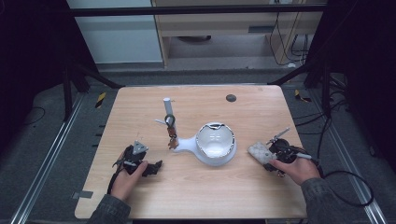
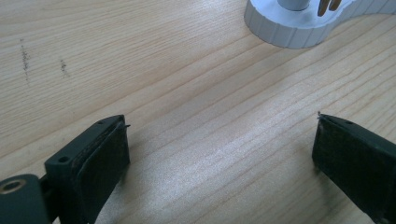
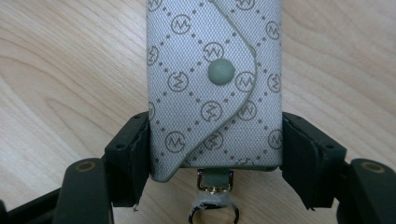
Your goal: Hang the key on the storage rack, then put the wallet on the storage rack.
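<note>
The grey patterned key pouch [image 3: 215,88] is lying flat on the wooden table [image 3: 56,70], its lower end sitting between the jaws of the right gripper [image 3: 215,154]. Both pads are pressing against the pouch's sides, so the gripper is closing on it, and its snap button [image 3: 221,72] is facing up ahead of the jaws. A small metal clasp and ring [image 3: 214,196] are hanging out from the pouch's near end, back toward the gripper body.

In the high view the pouch [image 1: 259,152] is lying just in front of the right hand [image 1: 295,169]. Well off to that gripper's left a white stand [image 1: 210,144] is standing, apparently carrying keys [image 1: 171,133] on its post.

The left gripper [image 2: 219,154] is resting with jaws spread wide over bare wood, holding nothing.
</note>
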Available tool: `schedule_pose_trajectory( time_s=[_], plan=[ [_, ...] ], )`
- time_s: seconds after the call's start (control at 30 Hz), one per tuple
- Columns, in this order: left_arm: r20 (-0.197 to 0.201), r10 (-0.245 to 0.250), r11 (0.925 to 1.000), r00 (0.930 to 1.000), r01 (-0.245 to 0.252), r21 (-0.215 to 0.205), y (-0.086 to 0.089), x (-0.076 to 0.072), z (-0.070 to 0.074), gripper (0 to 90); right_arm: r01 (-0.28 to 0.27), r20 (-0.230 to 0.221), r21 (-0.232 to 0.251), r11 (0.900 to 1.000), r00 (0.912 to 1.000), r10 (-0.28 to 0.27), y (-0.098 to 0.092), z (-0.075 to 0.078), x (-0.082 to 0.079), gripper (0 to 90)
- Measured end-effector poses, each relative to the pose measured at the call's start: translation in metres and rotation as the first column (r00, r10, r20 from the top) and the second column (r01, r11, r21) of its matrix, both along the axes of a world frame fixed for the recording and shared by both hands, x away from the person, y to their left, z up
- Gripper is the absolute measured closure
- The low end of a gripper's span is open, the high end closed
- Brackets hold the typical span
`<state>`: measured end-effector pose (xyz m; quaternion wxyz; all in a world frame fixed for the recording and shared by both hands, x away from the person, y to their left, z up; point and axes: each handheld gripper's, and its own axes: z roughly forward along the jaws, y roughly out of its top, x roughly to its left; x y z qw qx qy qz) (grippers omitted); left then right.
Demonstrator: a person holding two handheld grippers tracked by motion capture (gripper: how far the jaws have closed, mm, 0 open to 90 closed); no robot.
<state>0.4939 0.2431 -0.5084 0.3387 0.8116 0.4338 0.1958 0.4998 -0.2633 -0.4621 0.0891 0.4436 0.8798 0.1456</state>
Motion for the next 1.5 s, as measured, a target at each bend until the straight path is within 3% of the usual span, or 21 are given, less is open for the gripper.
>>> schedule_pose_trajectory(
  time_s=[0.23,0.3,0.57,1.1,1.5],
  plan=[
    [0.000,0.000,1.0000,1.0000,0.000,0.000,0.000,0.000,0.000,3.3,-0.044,0.051,-0.027,0.999,0.9977,0.046,0.006,0.024,-0.008,31.2],
    [-0.001,-0.001,1.0000,1.0000,0.001,0.001,0.000,-0.001,0.000,3.3,-0.079,0.070,-0.039,0.996,0.9942,0.082,0.008,0.036,-0.012,31.2],
    [-0.001,-0.002,1.0000,1.0000,0.002,0.001,0.000,-0.001,0.000,3.3,-0.130,0.103,-0.068,0.989,0.9853,0.137,0.015,0.062,-0.019,31.2],
    [-0.004,-0.004,1.0000,1.0000,0.004,0.003,0.000,-0.001,0.000,1.8,-0.175,0.125,-0.096,0.980,0.9745,0.186,0.029,0.087,-0.017,31.2],
    [-0.004,-0.003,1.0000,1.0000,0.003,0.003,0.000,-0.001,0.000,1.4,-0.233,0.139,-0.130,0.964,0.9581,0.250,0.045,0.108,-0.026,31.2]
  ],
)
